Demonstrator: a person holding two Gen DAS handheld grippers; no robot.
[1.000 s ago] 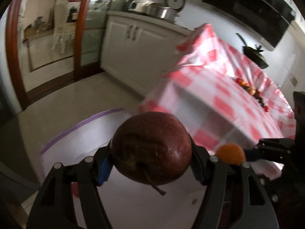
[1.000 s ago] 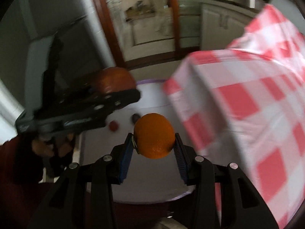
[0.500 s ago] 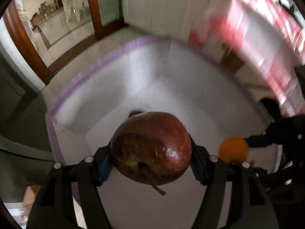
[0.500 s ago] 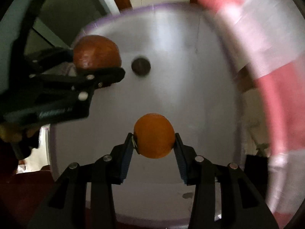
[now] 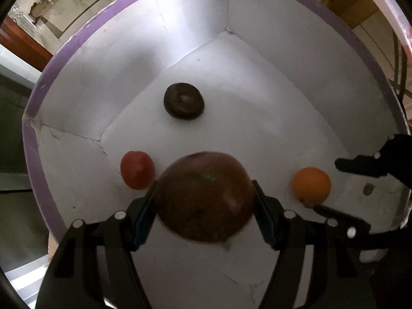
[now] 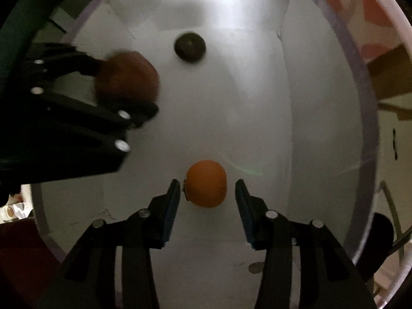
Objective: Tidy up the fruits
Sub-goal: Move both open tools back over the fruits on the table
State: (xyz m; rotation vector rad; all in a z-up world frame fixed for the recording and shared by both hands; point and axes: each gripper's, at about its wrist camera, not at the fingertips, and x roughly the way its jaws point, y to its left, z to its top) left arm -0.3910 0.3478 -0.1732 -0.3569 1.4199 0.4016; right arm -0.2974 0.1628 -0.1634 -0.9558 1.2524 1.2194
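Observation:
Both grippers reach down into a white box with a purple rim (image 5: 77, 38). My left gripper (image 5: 204, 200) is shut on a dark red apple (image 5: 206, 195), low over the box floor; the apple also shows in the right wrist view (image 6: 126, 77). My right gripper (image 6: 207, 188) is open, its blue pads apart around an orange (image 6: 206, 182) that lies loose between them, a gap showing on the right side. The orange also shows in the left wrist view (image 5: 311, 186).
A dark round fruit (image 5: 184, 100) lies near the box's far corner and a small red fruit (image 5: 136, 170) lies by the left wall. The red-checked tablecloth (image 6: 360, 18) and a cardboard box (image 5: 347, 7) lie beyond the box's right rim.
Both grippers have dropped from above the box down inside it. The right gripper has opened and let go of the orange. The left still holds the apple.

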